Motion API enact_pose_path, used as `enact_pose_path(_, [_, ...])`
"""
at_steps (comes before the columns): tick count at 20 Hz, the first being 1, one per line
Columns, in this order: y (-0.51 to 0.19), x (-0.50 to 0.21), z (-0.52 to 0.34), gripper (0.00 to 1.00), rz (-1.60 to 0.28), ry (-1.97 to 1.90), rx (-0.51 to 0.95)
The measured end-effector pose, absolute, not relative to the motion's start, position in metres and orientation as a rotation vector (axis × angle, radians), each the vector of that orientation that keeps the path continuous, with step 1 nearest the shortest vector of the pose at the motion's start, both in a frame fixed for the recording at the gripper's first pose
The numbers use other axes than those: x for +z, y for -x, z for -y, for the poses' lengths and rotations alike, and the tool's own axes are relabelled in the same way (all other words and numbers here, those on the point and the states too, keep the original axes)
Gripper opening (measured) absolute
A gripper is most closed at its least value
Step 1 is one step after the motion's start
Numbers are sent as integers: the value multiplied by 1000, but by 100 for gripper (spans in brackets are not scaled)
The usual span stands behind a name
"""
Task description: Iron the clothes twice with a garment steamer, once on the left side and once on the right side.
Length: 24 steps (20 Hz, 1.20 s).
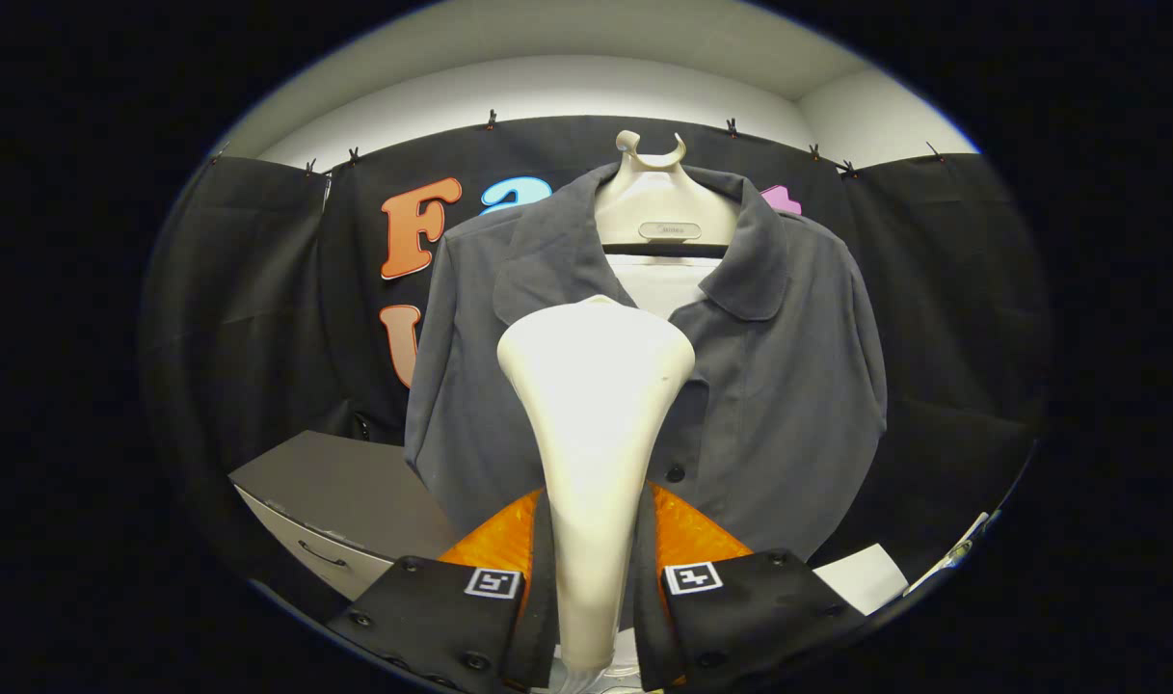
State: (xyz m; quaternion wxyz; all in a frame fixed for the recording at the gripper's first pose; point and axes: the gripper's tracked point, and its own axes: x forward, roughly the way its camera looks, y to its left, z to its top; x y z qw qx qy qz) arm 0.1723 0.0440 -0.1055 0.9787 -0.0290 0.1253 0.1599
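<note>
Gripper view looks at black cloth walls under a white ceiling, with a grey-topped cabinet with pale drawers (340, 501) low to the left. Its lower drawers are cut off. A dark grey collared shirt (769, 386) hangs on a cream plastic hanger (655, 207), just beyond the cream, flared garment steamer head (594, 386). The hand-held gripper (594, 578) is clenched on the steamer's neck, which covers the shirt's button line.

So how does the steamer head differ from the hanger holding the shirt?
The steamer head is clamped between the gripper's fingers, close up; the hanger sits beyond it against the booth wall. The steamer head flares wide at its top; the hanger tapers into a hook. The grey shirt drapes the hanger, not the head. Both are cream plastic.
</note>
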Motion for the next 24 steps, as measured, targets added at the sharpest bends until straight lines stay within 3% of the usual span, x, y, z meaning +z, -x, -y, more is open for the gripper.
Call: enact_pose_path(24, [-164,-238,-26,41,-441,145,323])
